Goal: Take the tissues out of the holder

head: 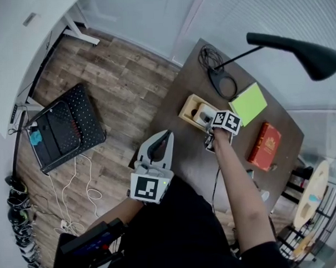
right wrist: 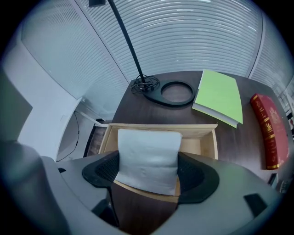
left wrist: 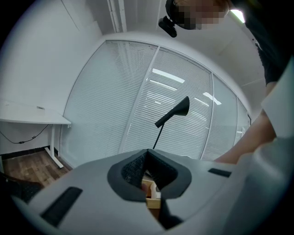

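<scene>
two grippers: right gripper (right wrist: 148, 172) clamps the tissues (right wrist: 149, 147) just over the holder (right wrist: 202, 133) beneath it; left gripper (left wrist: 148, 151) closed, empty. lift straight up under firm, even pressure so the stack clears the rim.

Place: an office room.
Walls: glazed partitions behind closed white blinds (left wrist: 138, 114) along the far side; strip lights show in the glass.
Floor: wood-look planks (head: 121, 77), with loose white cables (head: 88, 187) trailing at near left.
Furniture: dark wood worktop (head: 185, 152); plain white desk (left wrist: 27, 120) at far left.
On the worktop: black desk lamp (head: 298, 53), green notebook (head: 248, 103), red book (head: 264, 146).
</scene>
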`<state>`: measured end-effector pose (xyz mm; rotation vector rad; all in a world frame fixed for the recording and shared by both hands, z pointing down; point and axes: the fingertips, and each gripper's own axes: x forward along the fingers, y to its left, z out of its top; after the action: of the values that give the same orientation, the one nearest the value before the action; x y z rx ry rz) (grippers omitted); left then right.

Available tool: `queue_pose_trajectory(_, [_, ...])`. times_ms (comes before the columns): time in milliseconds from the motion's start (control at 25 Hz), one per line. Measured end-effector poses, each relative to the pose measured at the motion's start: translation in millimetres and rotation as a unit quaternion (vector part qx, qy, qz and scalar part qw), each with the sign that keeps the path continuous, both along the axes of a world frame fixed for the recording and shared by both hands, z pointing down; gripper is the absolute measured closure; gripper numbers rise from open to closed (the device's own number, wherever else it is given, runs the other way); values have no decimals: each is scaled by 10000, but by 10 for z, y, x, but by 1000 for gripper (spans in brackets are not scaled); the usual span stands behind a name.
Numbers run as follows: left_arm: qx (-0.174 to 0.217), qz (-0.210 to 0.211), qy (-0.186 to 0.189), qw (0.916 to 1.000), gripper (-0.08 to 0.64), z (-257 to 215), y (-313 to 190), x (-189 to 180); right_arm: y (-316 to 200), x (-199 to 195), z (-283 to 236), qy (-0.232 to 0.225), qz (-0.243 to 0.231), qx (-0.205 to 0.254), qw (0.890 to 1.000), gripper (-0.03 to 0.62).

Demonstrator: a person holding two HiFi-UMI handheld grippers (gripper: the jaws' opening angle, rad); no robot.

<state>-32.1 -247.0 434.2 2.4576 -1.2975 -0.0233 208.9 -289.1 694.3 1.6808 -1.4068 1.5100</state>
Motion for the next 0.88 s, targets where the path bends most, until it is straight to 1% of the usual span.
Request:
queue_pose_trajectory(160, [-8,45,28,10000,561,-30,40,57,-6,-7,-121,-6,-113,56,9999,196])
queue_pose_trajectory(320, [-87,97,42,9999,561,-33,75,104,29,-6,-221,-62,-191,-3,9998,196])
queue_pose_trajectory(440, [-152,205,-38,9997,561,22,120,101,68,-22,-316,-24,-238,12,9997,196])
queue_pose_trajectory(720, [-87,189,-49,9998,561,17,206,113,134,86,-505,14,-313,146,9994,196])
queue_pose_trajectory(880, [75,213,-23,9997,561,-136,381,311,273,235,-660,-9,-300,219,9993,196])
